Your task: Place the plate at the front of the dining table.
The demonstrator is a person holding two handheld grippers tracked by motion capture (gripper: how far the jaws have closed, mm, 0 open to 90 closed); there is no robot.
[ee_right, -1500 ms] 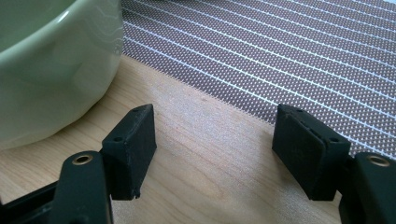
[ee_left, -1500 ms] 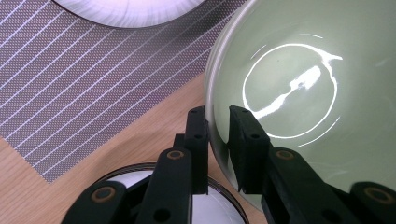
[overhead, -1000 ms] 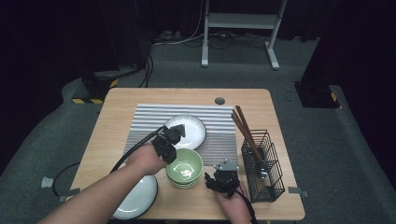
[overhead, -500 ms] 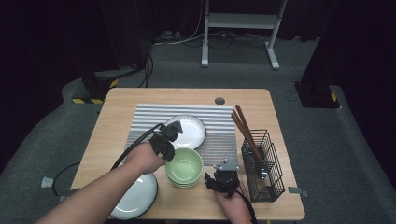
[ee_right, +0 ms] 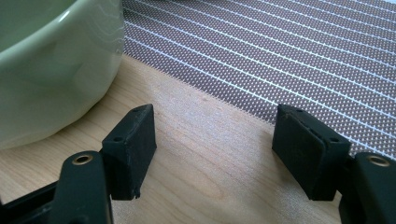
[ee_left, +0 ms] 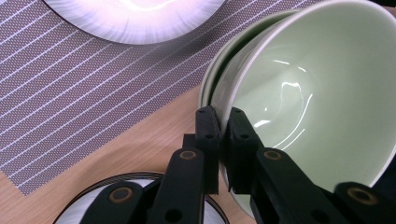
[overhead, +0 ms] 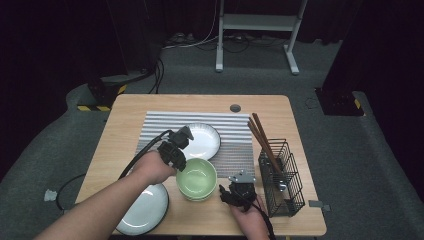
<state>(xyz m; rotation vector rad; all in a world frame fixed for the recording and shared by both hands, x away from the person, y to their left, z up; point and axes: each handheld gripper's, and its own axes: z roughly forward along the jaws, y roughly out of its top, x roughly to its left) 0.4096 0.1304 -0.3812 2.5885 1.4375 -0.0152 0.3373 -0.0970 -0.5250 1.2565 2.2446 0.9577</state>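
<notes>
At the left of the tabletop (overhead: 125, 107), near the front edge, a white plate (overhead: 145, 210) with a dark rim is seen lying flat, partly under the person's forearm. Just beyond it the left gripper (overhead: 175, 155) is held over the near edge of the striped mat (overhead: 160, 122); in the left gripper view its jaws are seen pressed onto the rim of the top green bowl (ee_left: 308, 93), one jaw inside and one outside the wall. That bowl is tilted and partly raised out of a second green bowl (ee_left: 212, 70) nested beneath it, whose rim shows as a pale crescent at the left. The stack is placed on bare wood at the front edge of the mat, near the middle of the tabletop. Behind it, a white dish (overhead: 202, 140) is set on the mat.

To the right, the right gripper (overhead: 239, 191) is rested low beside the bowls, its jaws spread wide with nothing between them, only wood and mat edge being seen past them. Farther right a wire basket (overhead: 282, 175) with brown chopsticks (overhead: 260, 135) leaning out of it is placed.

The work is judged to be in its early part: the top bowl has been gripped and is being separated from the stack, but it has not yet been lifted clear or set down anywhere, and the lower bowl is untouched.
</notes>
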